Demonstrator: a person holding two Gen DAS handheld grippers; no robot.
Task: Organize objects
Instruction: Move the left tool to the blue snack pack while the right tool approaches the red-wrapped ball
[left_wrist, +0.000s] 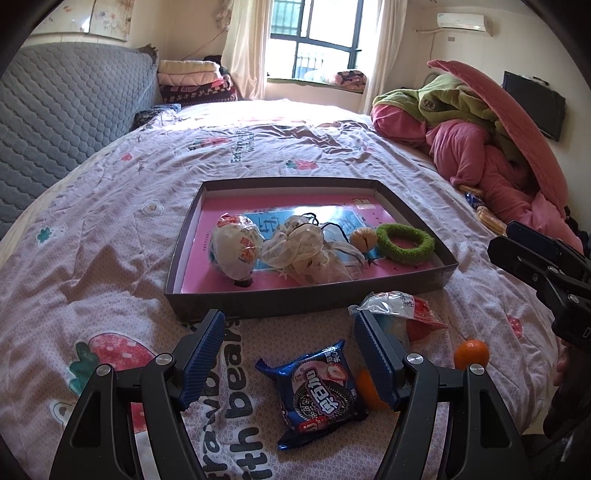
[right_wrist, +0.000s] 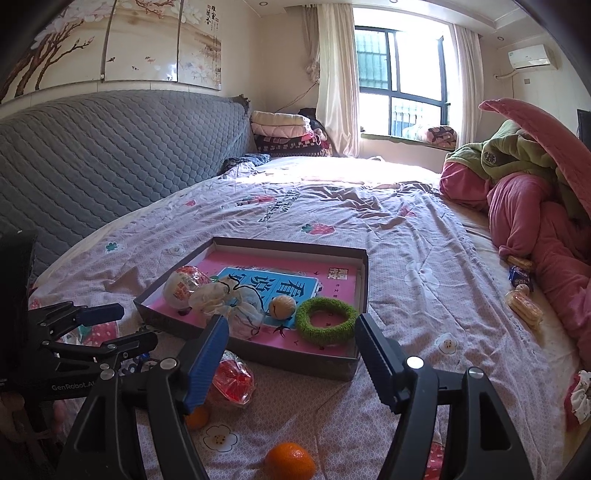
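Already the tray (left_wrist: 177, 254) on the bed is holding several items; a cookie packet (left_wrist: 317, 391), a red-and-clear snack bag (left_wrist: 410, 314) and two oranges (left_wrist: 471, 352) are lying outside. Both the left gripper (left_wrist: 291, 354) and right gripper (right_wrist: 291, 354) are hovering apart, gripping nothing.

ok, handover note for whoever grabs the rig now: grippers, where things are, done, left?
Left gripper: open, empty, over the blue cookie pack on the bed.
Right gripper: open, empty, at the near edge of the box.
Done, in the box: wrapped white bun, mesh pouch, walnut, green ring.
Left, on the bedspread in front of the box: cookie pack, red wrapped snack, two oranges. More snack packs lie further right by the pink blanket, and a small fabric item at the right edge.
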